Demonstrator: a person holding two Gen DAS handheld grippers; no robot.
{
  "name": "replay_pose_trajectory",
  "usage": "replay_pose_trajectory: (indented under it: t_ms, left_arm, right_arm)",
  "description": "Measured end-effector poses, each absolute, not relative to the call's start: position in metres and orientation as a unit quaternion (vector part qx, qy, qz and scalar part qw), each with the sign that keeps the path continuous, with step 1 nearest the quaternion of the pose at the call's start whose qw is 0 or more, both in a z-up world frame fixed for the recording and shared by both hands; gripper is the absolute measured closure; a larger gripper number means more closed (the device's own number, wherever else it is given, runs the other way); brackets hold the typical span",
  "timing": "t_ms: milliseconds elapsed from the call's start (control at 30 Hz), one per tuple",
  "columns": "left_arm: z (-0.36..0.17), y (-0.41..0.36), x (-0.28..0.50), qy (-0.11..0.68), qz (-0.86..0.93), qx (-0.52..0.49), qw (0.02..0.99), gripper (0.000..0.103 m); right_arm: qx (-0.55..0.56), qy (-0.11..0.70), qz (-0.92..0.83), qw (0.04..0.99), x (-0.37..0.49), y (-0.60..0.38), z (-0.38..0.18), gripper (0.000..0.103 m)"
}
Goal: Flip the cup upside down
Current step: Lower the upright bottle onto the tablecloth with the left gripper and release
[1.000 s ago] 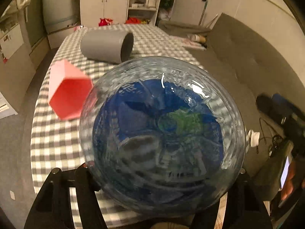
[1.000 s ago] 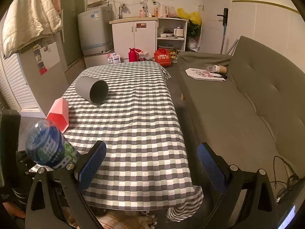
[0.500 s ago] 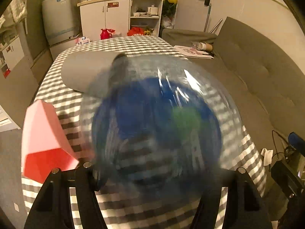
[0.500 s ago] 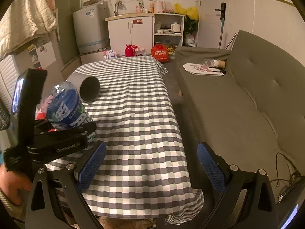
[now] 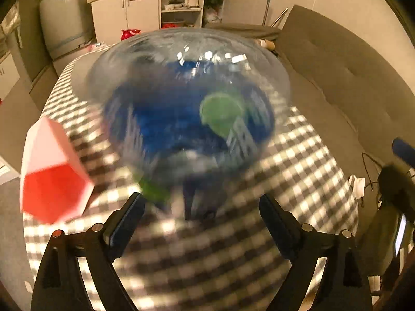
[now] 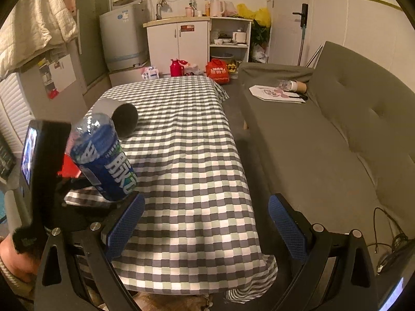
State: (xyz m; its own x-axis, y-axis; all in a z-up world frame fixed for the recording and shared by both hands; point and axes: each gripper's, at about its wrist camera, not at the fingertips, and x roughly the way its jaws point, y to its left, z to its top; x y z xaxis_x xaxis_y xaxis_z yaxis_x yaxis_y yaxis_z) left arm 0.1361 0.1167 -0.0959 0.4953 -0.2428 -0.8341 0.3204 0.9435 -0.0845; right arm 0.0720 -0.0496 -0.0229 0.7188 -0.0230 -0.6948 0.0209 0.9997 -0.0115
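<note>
A clear plastic bottle with a blue label fills the left wrist view, base toward the camera and blurred. The fingers of my left gripper stand spread apart below it and no longer clamp it. In the right wrist view the bottle leans tilted over the table's near left corner, in front of the left gripper's body. A grey cup lies on its side on the checked tablecloth, mouth toward me; the bottle hides it in the left wrist view. My right gripper is open and empty above the near table edge.
A red-and-pink box stands at the table's left edge, near the bottle. A grey sofa runs along the right of the table with papers and a cup on it. White cabinets and a fridge stand at the far wall.
My left gripper carried the bottle in over the table, then its jaws opened; the bottle now tips away from the fingers. The right gripper stayed open and nearly still.
</note>
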Motion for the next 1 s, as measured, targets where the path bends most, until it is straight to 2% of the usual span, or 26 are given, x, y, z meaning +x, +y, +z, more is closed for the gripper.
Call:
replay_pose_trajectory:
  t_ms: [167,300,433,500,633,833,1000]
  left_arm:
    - [-0.083,0.139,0.109,0.48,-0.139,0.03,0.865,0.01]
    - [-0.056,0.167,0.083,0.448,-0.107,0.01,0.888,0.01]
    - [-0.024,0.195,0.055,0.387,-0.064,0.005,0.92,0.01]
    - [-0.01,0.205,0.043,0.349,-0.047,0.003,0.936,0.002]
    - [0.011,0.215,0.022,0.279,-0.044,-0.013,0.959,0.0]
    - [0.014,0.231,0.006,0.225,-0.008,-0.025,0.974,0.0]
    - [-0.008,0.239,0.0,0.229,0.017,-0.029,0.973,0.0]
  right_arm:
    - [0.003,0.355,-0.002,0.935,0.059,-0.046,-0.005,0.006]
    - [0.022,0.33,0.023,0.943,0.045,-0.038,0.007,0.006]
    - [0.025,0.304,0.041,0.951,0.033,-0.024,0.014,0.006]
    - [0.02,0.289,0.045,0.956,0.029,-0.015,0.016,0.006]
    - [0.004,0.255,0.041,0.966,0.02,0.0,0.017,0.0]
    - [-0.017,0.232,0.051,0.971,0.013,0.01,0.012,0.0]
    - [-0.023,0.238,0.049,0.97,0.009,0.013,-0.007,0.0]
